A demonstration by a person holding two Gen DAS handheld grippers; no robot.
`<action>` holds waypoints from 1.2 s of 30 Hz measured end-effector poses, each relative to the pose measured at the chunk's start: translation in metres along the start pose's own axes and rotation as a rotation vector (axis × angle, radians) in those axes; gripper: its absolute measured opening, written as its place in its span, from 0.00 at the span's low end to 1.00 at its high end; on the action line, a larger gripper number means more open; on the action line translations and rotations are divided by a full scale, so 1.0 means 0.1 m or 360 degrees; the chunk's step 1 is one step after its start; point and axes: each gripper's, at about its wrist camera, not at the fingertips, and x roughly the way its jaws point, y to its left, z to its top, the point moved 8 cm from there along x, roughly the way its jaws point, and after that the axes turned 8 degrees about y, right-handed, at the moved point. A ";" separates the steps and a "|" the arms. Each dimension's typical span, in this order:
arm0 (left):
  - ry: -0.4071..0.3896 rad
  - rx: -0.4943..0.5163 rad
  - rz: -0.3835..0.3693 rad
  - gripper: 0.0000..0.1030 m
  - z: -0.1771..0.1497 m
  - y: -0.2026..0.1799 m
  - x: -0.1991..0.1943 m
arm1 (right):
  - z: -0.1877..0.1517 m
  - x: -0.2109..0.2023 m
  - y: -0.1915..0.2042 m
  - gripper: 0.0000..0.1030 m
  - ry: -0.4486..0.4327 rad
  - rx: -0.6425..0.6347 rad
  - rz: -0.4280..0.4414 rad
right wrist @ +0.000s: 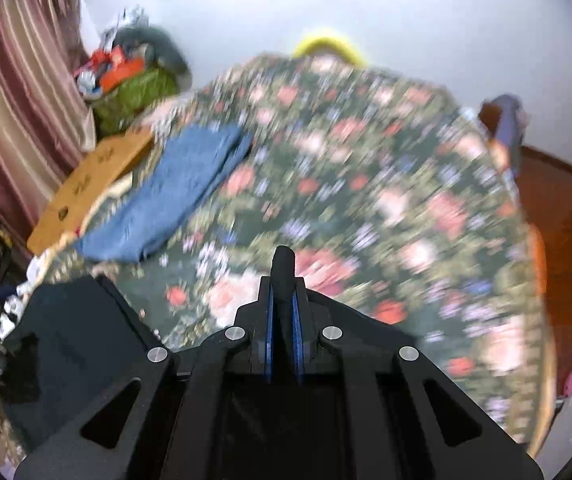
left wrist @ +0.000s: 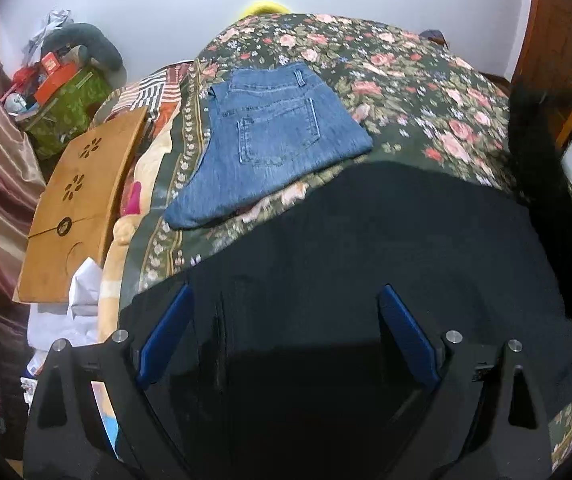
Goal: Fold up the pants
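Black fabric pants [left wrist: 386, 240] lie spread on the bed with the floral green bedspread [left wrist: 406, 80], near edge, directly under and ahead of the left hand-held gripper [left wrist: 286, 300], whose blue pads stand spread wide over the cloth, nothing pinched. Right hand-held gripper [right wrist: 283, 276] is pressed together on a black fold of the pants, lifted above the bedspread; right view blurred. Rest of the black pants [right wrist: 69, 328] trails to its lower left. Folded blue denim jeans [left wrist: 261, 136] lie farther back, apart. Long axis seems to run left-right; left hand nearer the bulk.
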 end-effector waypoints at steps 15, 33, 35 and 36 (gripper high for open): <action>0.0110 0.0148 -0.0131 0.92 -0.40 -0.73 -0.15 | -0.44 -1.70 -0.99 0.07 -0.0390 0.0125 -0.0273; 0.0041 0.0101 -0.0158 0.92 -0.48 -0.69 -0.33 | -2.40 -0.72 -1.65 0.25 0.0343 0.0515 -0.0489; -0.0013 0.0051 -0.0153 0.92 -0.42 -0.52 -0.43 | -2.26 -0.82 -1.59 0.29 0.0288 0.0491 -0.0470; -0.0042 0.0021 -0.0137 0.92 -0.39 -0.40 -0.48 | -2.19 -0.87 -1.54 0.31 0.0259 0.0493 -0.0434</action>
